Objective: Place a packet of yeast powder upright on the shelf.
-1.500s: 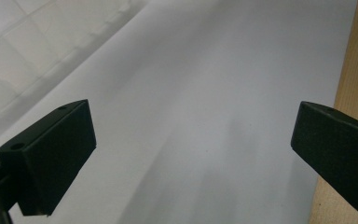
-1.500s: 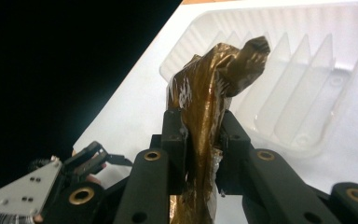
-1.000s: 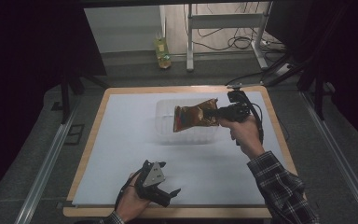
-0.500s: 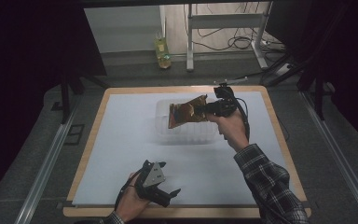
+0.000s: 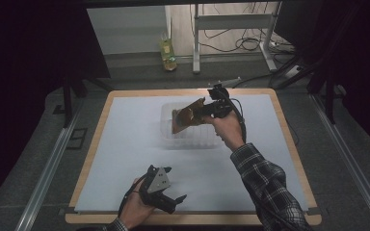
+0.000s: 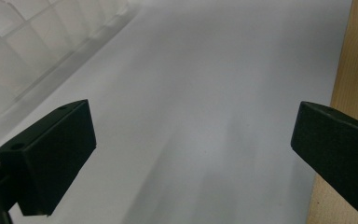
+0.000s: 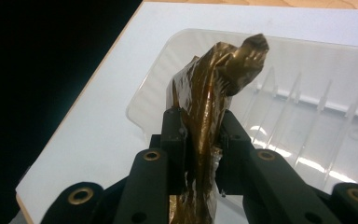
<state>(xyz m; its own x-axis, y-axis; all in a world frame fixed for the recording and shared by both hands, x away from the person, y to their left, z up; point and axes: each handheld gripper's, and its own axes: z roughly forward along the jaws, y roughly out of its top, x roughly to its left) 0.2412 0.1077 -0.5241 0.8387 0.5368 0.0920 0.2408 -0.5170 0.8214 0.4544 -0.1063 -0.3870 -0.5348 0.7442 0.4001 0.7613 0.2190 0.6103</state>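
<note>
Currently the right tool (image 5: 198, 111) is pinching a crumpled golden-brown foil snack bag (image 7: 209, 109) between its pressed-together jaws, holding it in the air just above a clear plastic tray (image 5: 166, 124) that is sitting on the white surface (image 5: 125, 159). In the right gripper view the bag is rising out of the jaws, twisted and creased, with its free end leaning over the tray's ribbed floor (image 7: 307, 126).

The likeliest trouble from here looks to be the bag itself: the foil is slick and springy, and the jaws are gripping only a narrow fold of it, so a quick tilt could let it slide out and land on the tray's rim or on the surface beside it. The tray also seems light and thin, so a downward push from the tool against its wall could tip or shove it.

Nearer the person, the left tool (image 5: 172, 201) is resting low over the surface with its jaws spread wide and nothing between them; in its own view the tray's ribbed wall (image 6: 23, 51) is lying off to one side of the jaws and the wooden edge (image 6: 349, 60) of the surface to the other. Nothing is standing between the right tool and the tray. A yellowish bottle (image 5: 168, 54) is standing on the floor well beyond it.
</note>
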